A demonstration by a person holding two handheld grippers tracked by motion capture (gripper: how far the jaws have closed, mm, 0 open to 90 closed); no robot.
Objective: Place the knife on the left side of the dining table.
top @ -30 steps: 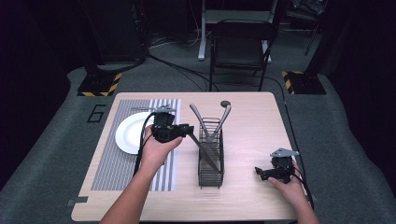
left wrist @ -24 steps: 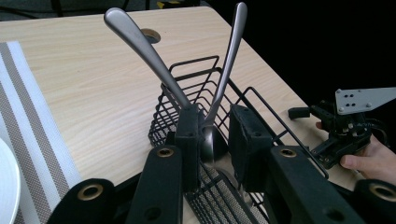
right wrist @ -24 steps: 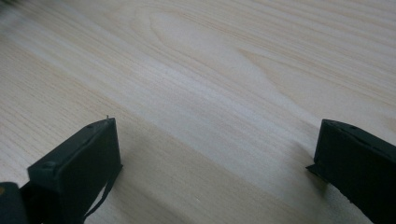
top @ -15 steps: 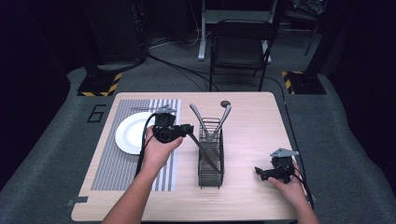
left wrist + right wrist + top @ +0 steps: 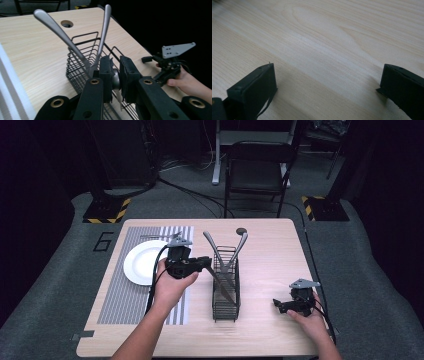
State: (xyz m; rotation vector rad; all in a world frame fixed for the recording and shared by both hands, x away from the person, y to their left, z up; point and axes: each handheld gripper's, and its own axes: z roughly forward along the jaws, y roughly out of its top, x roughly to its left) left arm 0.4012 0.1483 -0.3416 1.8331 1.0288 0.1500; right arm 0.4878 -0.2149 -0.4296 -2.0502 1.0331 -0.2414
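The table (image 5: 270, 250) is pale wood with a light grain, clearest in the right gripper view. On its left part lies a mat (image 5: 131, 290) in grey and white stripes, and a plain white plate (image 5: 142, 265) sits on the mat. The wire basket (image 5: 226, 285) just right of the mat is black; the two utensil handles (image 5: 225, 247) rising from it are dull silver, as is the knife (image 5: 220, 282) slanting into it. Both grippers, left (image 5: 206, 263) and right (image 5: 276, 304), are black, each topped by a grey plate. Beyond the table, the floor (image 5: 65, 270) is dark grey, with yellow-and-black hazard stripes on the stand bases (image 5: 105, 212).
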